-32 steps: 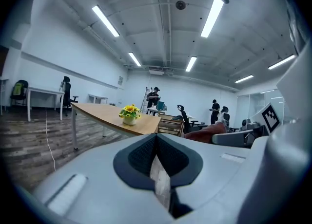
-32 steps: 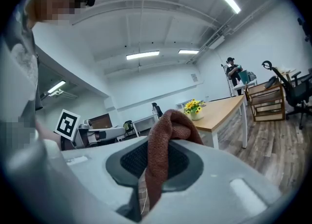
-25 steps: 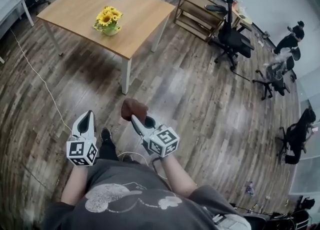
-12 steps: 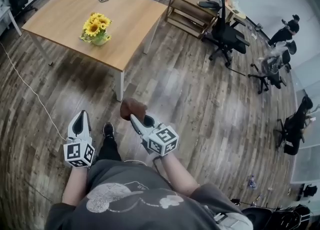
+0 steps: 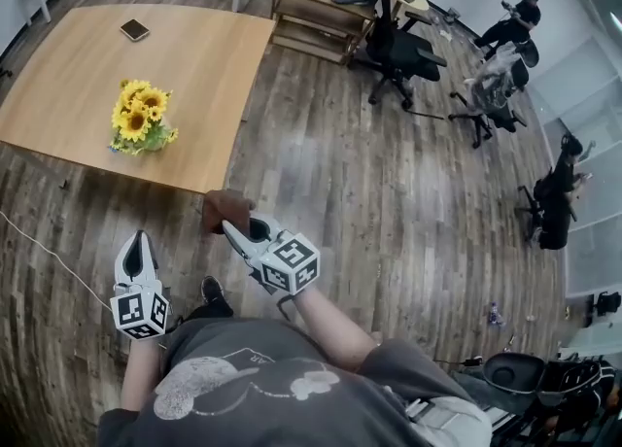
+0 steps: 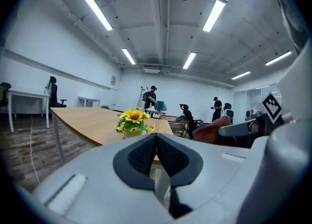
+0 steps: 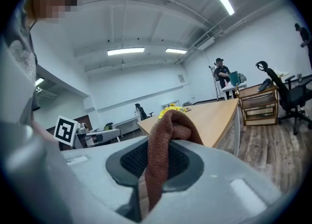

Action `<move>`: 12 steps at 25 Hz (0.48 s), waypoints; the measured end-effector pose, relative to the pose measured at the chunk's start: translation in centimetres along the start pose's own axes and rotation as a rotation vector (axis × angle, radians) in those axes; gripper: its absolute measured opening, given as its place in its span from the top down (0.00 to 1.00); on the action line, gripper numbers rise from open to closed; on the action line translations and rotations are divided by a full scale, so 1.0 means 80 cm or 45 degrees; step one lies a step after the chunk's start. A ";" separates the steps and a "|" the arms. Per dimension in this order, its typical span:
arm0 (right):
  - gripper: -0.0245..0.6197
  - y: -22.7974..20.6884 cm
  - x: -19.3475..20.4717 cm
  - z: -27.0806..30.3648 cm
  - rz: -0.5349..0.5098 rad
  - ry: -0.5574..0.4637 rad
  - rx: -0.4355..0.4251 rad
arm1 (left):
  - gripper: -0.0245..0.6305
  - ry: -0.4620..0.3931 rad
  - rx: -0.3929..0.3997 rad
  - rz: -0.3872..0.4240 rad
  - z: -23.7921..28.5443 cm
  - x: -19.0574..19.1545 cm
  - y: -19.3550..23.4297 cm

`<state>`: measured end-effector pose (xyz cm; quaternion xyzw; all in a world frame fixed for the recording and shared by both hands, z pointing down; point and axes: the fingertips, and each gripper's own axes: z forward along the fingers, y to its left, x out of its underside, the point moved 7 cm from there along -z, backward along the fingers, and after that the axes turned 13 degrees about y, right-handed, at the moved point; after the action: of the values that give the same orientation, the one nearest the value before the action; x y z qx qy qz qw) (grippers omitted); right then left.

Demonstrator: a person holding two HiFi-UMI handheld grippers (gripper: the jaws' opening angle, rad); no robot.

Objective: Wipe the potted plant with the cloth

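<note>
A potted plant [image 5: 141, 120] with yellow sunflowers stands on the wooden table [image 5: 204, 66] near its front edge; it also shows ahead in the left gripper view [image 6: 132, 122], and its blooms [image 7: 171, 108] peek over the cloth in the right gripper view. My right gripper [image 5: 235, 229] is shut on a brown cloth [image 5: 225, 208], which bunches above its jaws [image 7: 168, 135]. It hovers just short of the table's near edge. My left gripper [image 5: 137, 251] is shut with nothing in it, lower left of the plant, off the table.
A phone [image 5: 135, 30] lies at the table's far side. A wooden shelf unit [image 5: 316, 10] and black office chairs [image 5: 394, 42] stand behind the table. People are at the room's right side [image 5: 556, 197]. A white cable [image 5: 49, 251] runs over the wood floor at left.
Both grippers have travelled forward over the floor towards the table, which now lies right in front of them. The plant looks larger and nearer. The cloth stays clamped in the right gripper.
</note>
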<state>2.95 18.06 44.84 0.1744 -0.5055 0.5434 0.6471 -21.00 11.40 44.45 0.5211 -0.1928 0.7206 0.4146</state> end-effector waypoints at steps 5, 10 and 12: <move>0.89 -0.029 -0.034 0.048 0.055 -0.010 0.054 | 0.93 0.046 0.050 0.008 0.051 -0.014 0.029; 0.89 -0.054 -0.056 0.074 0.086 0.001 0.096 | 0.92 0.079 0.059 0.015 0.091 -0.020 0.050; 0.89 -0.068 -0.061 0.077 0.097 0.014 0.099 | 0.87 0.106 0.053 0.000 0.106 -0.017 0.051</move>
<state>5.33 8.80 45.11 0.1769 -0.4867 0.5879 0.6215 -19.08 2.48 47.06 0.4991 -0.1602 0.7456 0.4116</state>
